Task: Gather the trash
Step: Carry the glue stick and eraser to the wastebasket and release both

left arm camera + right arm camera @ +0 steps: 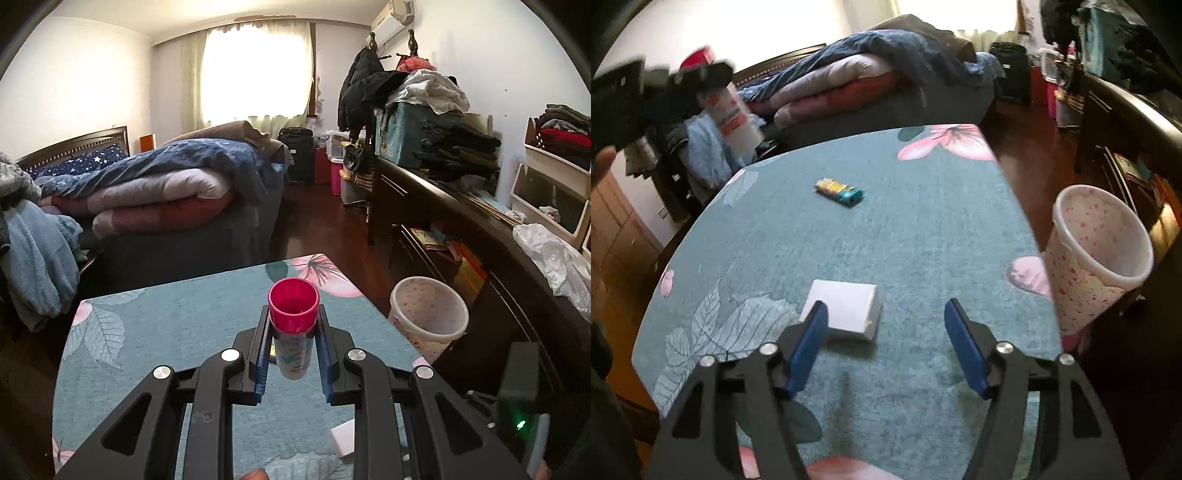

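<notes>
Pink-capped bottle (pixel 293 325) pinched in left tool (pixel 293 332), lifted over table (pixel 166 332).
Right tool (pixel 882 332) spread, white box (pixel 846 310) just ahead. Risk: slipping from shallow fingertip grip before reaching bin (pixel 428 314), ahead-right.

Pretty clearly a lived-in bedroom in someone's home. There was a bed (pixel 177 192) with a dark wooden headboard (pixel 74 144), a star-print pillow (pixel 92 157) and a heap of folded quilts (pixel 155 199). A curtained window (pixel 255 70) glowed at the far end, with an air conditioner (pixel 393 16) mounted high on the wall. Coats hung off a rack (pixel 360 85), folded clothes (pixel 458 151) were stacked on a long dark dresser (pixel 436 192), and a suitcase (pixel 297 155) stood near storage bins (pixel 338 173). Up close was a small table (pixel 923 229) under a teal floral cloth, and a speckled wastebasket (pixel 1086 258) sat beside it on the dark wood floor (pixel 317 225).
</notes>
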A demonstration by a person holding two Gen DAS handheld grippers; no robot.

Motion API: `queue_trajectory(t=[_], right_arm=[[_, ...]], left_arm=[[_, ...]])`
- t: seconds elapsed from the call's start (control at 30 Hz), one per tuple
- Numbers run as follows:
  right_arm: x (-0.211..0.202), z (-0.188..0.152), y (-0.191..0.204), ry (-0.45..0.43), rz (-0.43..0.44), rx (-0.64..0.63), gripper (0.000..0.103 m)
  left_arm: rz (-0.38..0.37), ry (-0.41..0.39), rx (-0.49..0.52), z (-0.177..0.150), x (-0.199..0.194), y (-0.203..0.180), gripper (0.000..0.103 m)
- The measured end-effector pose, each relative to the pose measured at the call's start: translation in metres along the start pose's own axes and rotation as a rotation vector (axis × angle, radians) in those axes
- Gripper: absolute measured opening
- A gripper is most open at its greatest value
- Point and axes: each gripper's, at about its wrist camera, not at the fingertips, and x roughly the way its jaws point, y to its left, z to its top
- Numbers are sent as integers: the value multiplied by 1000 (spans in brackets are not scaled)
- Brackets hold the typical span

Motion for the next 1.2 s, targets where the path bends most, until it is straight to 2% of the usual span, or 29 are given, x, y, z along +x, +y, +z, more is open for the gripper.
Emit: queue_trajectory(t=[0.07, 0.17, 0.23, 0.27, 0.3, 0.4, 0.47, 0.63, 0.8, 0.93, 1.1, 1.2], right_arm=[[9, 0, 10, 14, -1, -16, 81], [24, 0, 28, 26, -22, -49, 83], [32, -1, 37, 36, -35, -62, 70], [35, -2, 42, 32, -81, -86, 53], [35, -2, 46, 25, -113, -106, 54], [31, -2, 43, 25, -66, -87, 54], [22, -3, 35, -1, -79, -78, 54], [-9, 0, -20, -61, -96, 33, 54], [-49, -3, -99, -138, -157, 175, 54], [-70, -6, -159, -198, -243, 264, 54], [-74, -6, -222, -249, -313, 334, 54], [-61, 2, -258, -260, -301, 378, 54]], left_arm=[[-3, 3, -2, -2, -1, -3, 22], [-2, 7, -10, -2, -2, -2, 23], [3, 9, -14, -1, -3, 1, 23], [8, 10, -14, -1, -3, 2, 23], [11, 12, -14, -1, -3, 3, 22], [15, 21, -10, 0, -2, 2, 22], [11, 27, -2, 2, 1, -3, 23], [-63, 29, 24, 14, 19, -35, 22], [-177, 37, 80, 28, 54, -92, 22], [-262, 65, 122, 38, 87, -139, 22], [-338, 90, 198, 47, 130, -199, 22], [-360, 123, 220, 51, 159, -228, 22]])
